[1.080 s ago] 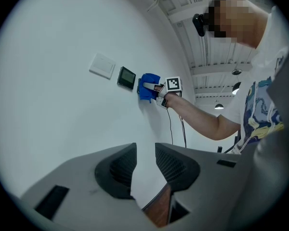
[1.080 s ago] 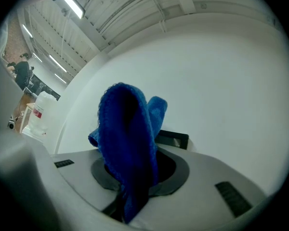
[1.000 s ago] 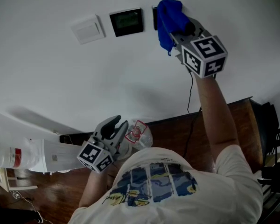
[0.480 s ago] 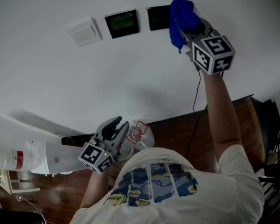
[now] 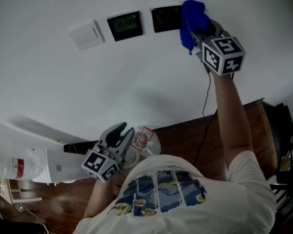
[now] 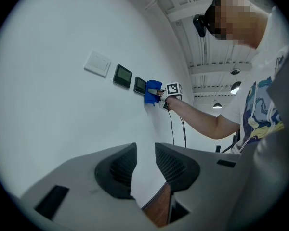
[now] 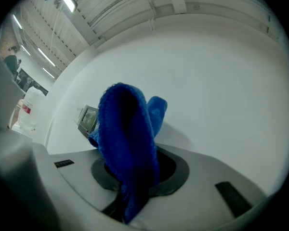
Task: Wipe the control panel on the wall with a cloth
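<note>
The right gripper (image 5: 199,31) is pinching a blue cloth (image 5: 192,13), its jaws clamping on the bunched fabric. In the right gripper view the cloth (image 7: 128,143) is rising out of the jaws and draping over them. At the upper middle of the head view the cloth is pressing against the white wall (image 5: 136,82), right at the right edge of a dark control panel (image 5: 165,18). A second dark panel (image 5: 124,25) and a white switch plate (image 5: 86,33) are sitting in a row to the left of it. A thin black cable (image 5: 205,99) is running down the wall below the right gripper. The left gripper (image 5: 118,132) is hanging in the lower left of the frame, well apart from the panels. Its jaws are standing slightly parted with nothing between them. A clear plastic bag (image 5: 145,141) is lying just beside it.
</note>
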### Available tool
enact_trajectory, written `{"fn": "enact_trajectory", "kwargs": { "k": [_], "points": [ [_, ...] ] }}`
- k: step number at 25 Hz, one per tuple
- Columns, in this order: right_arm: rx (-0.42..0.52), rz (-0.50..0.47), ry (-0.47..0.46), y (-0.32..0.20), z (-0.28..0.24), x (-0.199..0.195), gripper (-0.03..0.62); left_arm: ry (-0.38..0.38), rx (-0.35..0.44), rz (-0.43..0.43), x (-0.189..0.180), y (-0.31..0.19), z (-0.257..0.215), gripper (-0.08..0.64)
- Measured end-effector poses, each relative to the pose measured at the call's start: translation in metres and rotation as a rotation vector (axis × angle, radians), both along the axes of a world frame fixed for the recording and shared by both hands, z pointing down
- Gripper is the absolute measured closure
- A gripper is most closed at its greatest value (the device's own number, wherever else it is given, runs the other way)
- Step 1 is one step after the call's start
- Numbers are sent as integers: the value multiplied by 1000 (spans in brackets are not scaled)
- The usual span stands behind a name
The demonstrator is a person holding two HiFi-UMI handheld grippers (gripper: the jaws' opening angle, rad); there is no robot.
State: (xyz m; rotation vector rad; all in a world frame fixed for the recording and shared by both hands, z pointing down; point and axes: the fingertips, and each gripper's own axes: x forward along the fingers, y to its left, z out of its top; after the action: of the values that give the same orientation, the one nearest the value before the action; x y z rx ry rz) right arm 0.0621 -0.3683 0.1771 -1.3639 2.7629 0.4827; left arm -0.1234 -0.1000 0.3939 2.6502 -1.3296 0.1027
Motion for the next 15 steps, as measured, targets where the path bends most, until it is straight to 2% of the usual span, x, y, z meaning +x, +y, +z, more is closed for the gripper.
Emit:
{"fn": "enact_trajectory", "kwargs": {
  "k": [9,15],
  "points": [
    [-5,-4,4,1,3,2,503,3,3,-1,-3,-1,-1,463],
    [-2,2,33,20,16,11,503,10,4,-4,-6,-1,-1,463]
  ]
}}
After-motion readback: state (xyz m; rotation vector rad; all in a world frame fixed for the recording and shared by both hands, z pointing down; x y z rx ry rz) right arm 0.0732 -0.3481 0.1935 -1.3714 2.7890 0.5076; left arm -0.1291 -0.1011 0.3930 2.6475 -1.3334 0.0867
